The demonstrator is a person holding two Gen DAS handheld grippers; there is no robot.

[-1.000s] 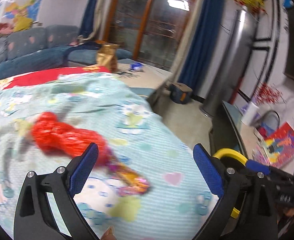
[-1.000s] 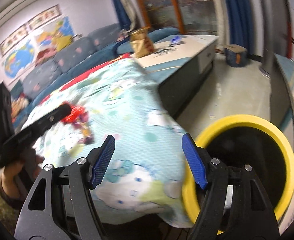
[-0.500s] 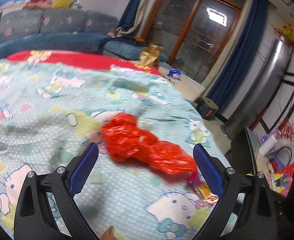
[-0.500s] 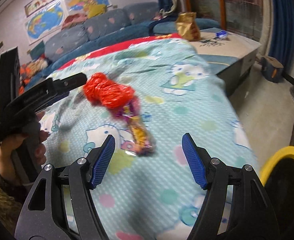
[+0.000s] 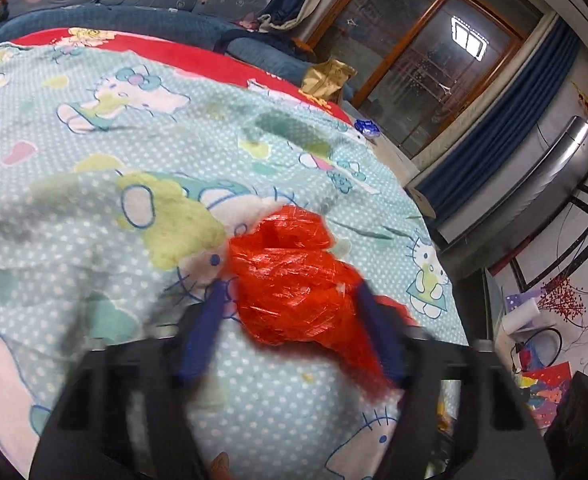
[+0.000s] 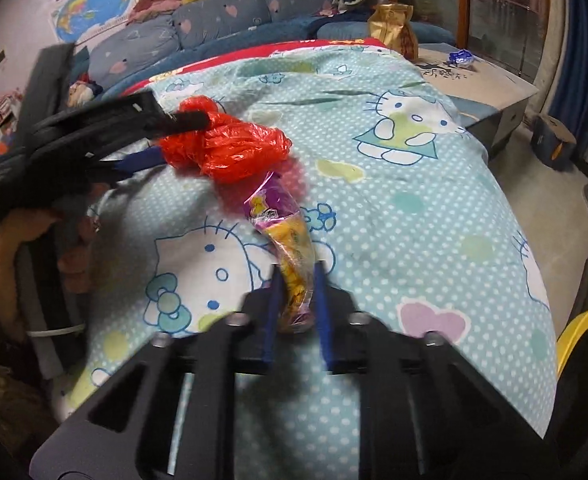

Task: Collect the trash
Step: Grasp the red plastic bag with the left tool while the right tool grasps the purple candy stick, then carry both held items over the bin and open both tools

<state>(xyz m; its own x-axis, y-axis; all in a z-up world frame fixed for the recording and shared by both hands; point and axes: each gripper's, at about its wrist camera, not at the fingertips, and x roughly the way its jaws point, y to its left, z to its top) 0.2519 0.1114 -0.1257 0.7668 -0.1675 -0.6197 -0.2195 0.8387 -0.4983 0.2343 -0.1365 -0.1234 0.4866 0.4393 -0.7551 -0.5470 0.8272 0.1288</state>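
A crumpled red plastic bag [image 5: 294,276] lies on the Hello Kitty bedspread [image 5: 94,184]. My left gripper [image 5: 290,292] has its blue jaws closed in around the bag and grips it; the right wrist view shows this too, the bag [image 6: 230,148] in the left gripper [image 6: 178,136]. A purple and yellow snack wrapper [image 6: 286,240] lies just below the bag. My right gripper [image 6: 297,276] is shut on the wrapper's near end.
A yellow-rimmed black bin [image 6: 585,344] stands on the floor at the bed's right edge. A low table [image 6: 477,76] with a gold bag [image 6: 393,28] and a blue wrapper [image 6: 461,57] stands beyond the bed. A blue sofa [image 6: 214,20] lines the wall.
Both grippers moved forward over the bed and closed. The left one closed on the red bag, the right one on the snack wrapper.
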